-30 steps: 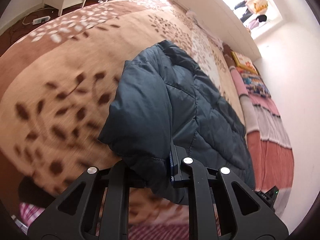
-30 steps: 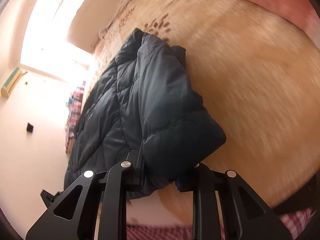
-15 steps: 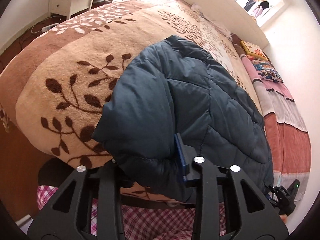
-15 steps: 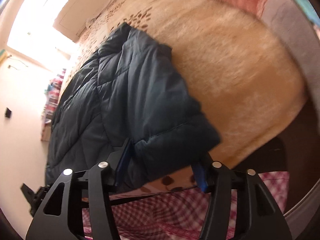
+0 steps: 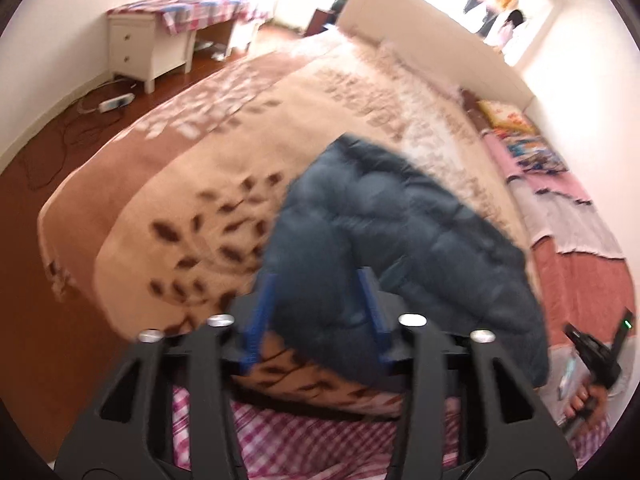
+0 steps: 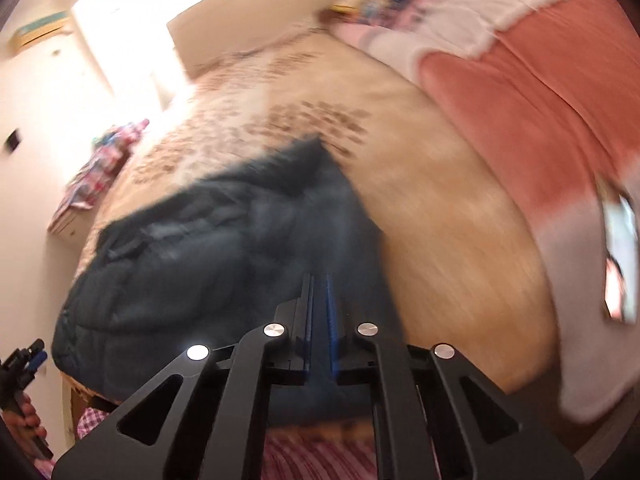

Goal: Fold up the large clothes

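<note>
The left tool [image 5: 316, 316] has its blue pads set part way apart, its jaws having just been closing, with the near hem of the dark quilted jacket [image 5: 400, 248] between them, though blur hides whether they bite; the right tool [image 6: 320, 320] has just been closing too and stands pressed almost together, seemingly pinching a thin edge of the same jacket [image 6: 208, 272]; the garment lies bunched at the near edge of the bed [image 5: 192, 184] on its leaf-patterned blanket; the step looks like gripping the hem for a further fold, and the next move calls for both corners lifted together and carried towards the collar; no containers are in view.
</note>
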`<control>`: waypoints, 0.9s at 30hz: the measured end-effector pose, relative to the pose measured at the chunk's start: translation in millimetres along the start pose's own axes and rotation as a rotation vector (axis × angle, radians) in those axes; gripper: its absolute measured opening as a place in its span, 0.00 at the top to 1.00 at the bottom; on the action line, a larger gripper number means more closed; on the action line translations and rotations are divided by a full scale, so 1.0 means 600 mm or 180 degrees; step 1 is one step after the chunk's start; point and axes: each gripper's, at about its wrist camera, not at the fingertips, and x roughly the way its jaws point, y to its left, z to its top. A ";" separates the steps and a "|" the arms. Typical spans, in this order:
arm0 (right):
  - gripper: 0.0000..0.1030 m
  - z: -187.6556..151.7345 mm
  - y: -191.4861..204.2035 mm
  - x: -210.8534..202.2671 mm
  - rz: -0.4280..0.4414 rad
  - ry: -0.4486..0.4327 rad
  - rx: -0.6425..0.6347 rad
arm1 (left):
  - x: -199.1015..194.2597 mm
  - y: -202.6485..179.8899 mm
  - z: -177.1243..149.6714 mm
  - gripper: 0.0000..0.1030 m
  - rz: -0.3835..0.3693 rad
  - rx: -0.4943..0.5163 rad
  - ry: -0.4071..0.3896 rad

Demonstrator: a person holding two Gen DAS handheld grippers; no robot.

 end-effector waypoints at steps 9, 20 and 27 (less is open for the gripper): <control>0.93 0.137 0.082 0.144 0.0154 0.0229 -0.0181 | 0.141 -0.150 0.121 0.77 -0.0169 0.0202 0.0133; 0.94 0.156 0.051 0.327 -0.0112 0.0973 -0.0121 | 0.406 -0.217 0.186 0.77 0.0143 0.0165 0.1016; 1.00 0.139 0.041 0.341 -0.0137 0.1036 -0.0170 | 0.393 -0.202 0.172 0.85 0.0135 0.0030 0.0908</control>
